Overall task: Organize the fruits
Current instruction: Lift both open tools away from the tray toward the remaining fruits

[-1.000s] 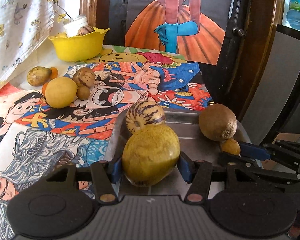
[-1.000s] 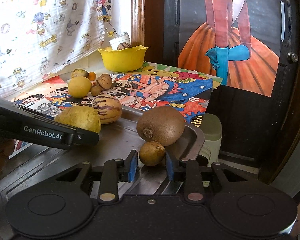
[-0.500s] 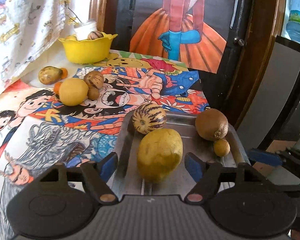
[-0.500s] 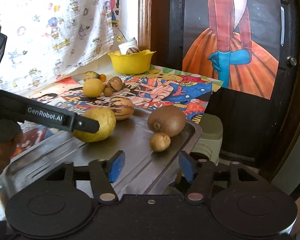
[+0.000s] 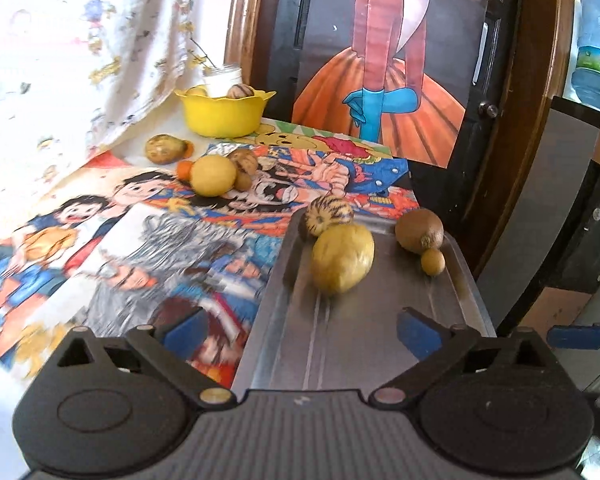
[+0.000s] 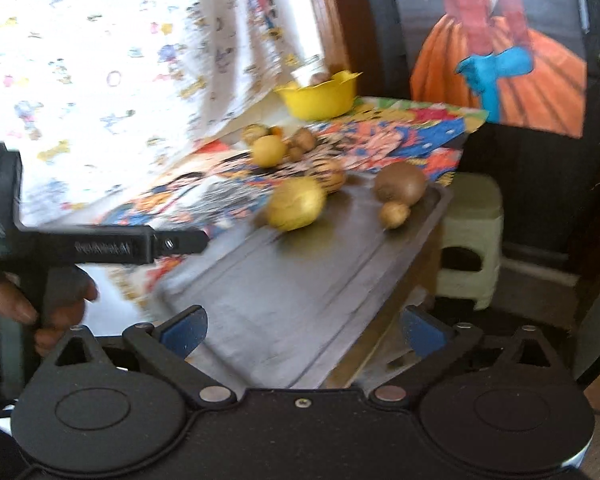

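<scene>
Four fruits are counted on the metal tray (image 5: 380, 344), all bunched at its far end: a big yellow fruit (image 5: 342, 258), a striped one (image 5: 328, 215) touching it at the far left corner, and a brown fruit (image 5: 419, 230) with a small round one (image 5: 433, 261) right against it near the far right corner. The yellow fruit's long axis is tilted toward the tray's far right. One yellow bowl (image 5: 223, 114) is seen at the surface's far edge. Both the left hand-held gripper (image 5: 300, 330) and right hand-held gripper (image 6: 304, 330) are spread wide and opening, with nothing held.

Motion-blurred tablecloth (image 5: 172, 276) print; white jar (image 5: 223, 79) half hidden behind yellow bowl (image 5: 224, 118)
</scene>
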A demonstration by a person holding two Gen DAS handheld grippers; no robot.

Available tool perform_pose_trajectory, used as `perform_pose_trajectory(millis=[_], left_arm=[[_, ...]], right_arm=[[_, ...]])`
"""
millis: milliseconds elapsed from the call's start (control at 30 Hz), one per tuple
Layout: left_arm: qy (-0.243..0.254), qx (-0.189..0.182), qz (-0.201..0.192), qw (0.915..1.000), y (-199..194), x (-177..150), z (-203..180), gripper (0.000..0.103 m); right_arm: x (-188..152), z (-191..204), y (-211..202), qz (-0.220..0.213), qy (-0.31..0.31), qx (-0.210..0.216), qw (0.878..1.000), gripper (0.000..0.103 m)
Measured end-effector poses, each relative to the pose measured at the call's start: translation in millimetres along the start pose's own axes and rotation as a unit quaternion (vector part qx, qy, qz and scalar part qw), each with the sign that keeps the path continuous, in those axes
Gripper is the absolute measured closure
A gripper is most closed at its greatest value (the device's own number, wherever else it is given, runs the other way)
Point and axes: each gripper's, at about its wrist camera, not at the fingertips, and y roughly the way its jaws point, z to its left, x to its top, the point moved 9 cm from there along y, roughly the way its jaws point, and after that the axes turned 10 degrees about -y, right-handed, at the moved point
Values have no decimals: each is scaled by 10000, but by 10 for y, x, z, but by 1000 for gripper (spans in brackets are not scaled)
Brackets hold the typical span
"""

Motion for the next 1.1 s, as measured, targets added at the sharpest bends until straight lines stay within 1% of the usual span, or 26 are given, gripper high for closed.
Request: perform_pose_trajectory(millis=[200, 333, 467, 667, 733, 833, 900, 967, 1033, 1100], left_arm=[[84, 153, 123, 9998, -398, -260, 164, 1], [143, 334, 230, 9991, -609, -340, 298, 1], [255, 471, 326, 9980, -747, -300, 413, 1], [472, 682, 426, 9956, -833, -88, 563, 1], [601, 769, 440, 9943, -847, 57, 615, 1], [798, 797, 435, 9927, -863, 339, 670, 1], [922, 826, 360, 9917, -858, 578, 700, 1], [1039, 915, 160, 9902, -840, 864, 730, 1], [1115, 978, -91, 9889, -816, 1111, 764, 1], [1185, 1007, -369, 9871, -749, 1323, 780, 0]], right_arm=[[79, 311, -225, 357, -18, 340, 9988, 1], [156, 509, -282, 616, -96, 550, 9965, 1], [278, 699, -256, 798, -281, 726, 9938, 1], [592, 829, -134, 1192, -174, 1064, 9870, 1], [789, 833, -109, 1340, -31, 1169, 9841, 1], [1294, 765, -112, 1351, 421, 1250, 9820, 1], [1764, 679, -116, 1123, 823, 1335, 9812, 1], [2181, 597, -91, 840, 1088, 1379, 9809, 1], [2588, 509, -4, 519, 1136, 1455, 9814, 1], [2881, 396, 141, 292, 1105, 1386, 9837, 0]])
